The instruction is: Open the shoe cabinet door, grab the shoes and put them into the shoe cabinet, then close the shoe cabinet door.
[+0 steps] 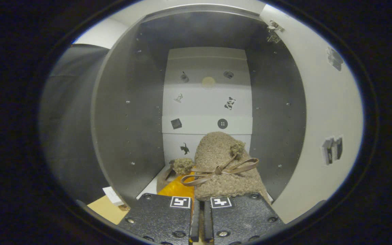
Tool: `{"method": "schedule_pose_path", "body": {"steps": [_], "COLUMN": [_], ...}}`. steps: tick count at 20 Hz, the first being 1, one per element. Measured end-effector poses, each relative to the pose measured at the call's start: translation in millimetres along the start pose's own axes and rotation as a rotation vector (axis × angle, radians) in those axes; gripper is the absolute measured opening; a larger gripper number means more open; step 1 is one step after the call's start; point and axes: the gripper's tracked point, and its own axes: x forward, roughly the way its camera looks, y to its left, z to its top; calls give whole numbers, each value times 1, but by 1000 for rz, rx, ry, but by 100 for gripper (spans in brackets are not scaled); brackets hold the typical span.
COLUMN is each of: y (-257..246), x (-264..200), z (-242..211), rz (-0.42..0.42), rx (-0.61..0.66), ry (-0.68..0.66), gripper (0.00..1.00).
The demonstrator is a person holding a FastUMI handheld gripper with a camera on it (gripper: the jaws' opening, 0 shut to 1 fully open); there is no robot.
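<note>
The shoe cabinet [128,112] stood wide open, its door [322,112] swung off to the right. Inside, a fuzzy tan shoe [221,163] with a ribbon bow sat just ahead of the claw [201,217], whose fingers were pinched nearly together, looking like they gripped its near edge. Seemed mid-placement; next would be letting go and backing out. Small stickers on the back panel [206,102], no readable writing.

No readable words or numbers; small stickers on the shoe cabinet's back panel [207,102] seem purely pictorial.
</note>
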Motion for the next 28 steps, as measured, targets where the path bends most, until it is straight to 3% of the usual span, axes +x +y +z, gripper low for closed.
{"method": "schedule_pose_path", "body": {"steps": [11,28], "y": [-17,-25], "x": [120,153], "z": [-49,-99], "rz": [-35,-126], "rx": [83,148], "ry": [115,416], "gripper": [9,9]}}
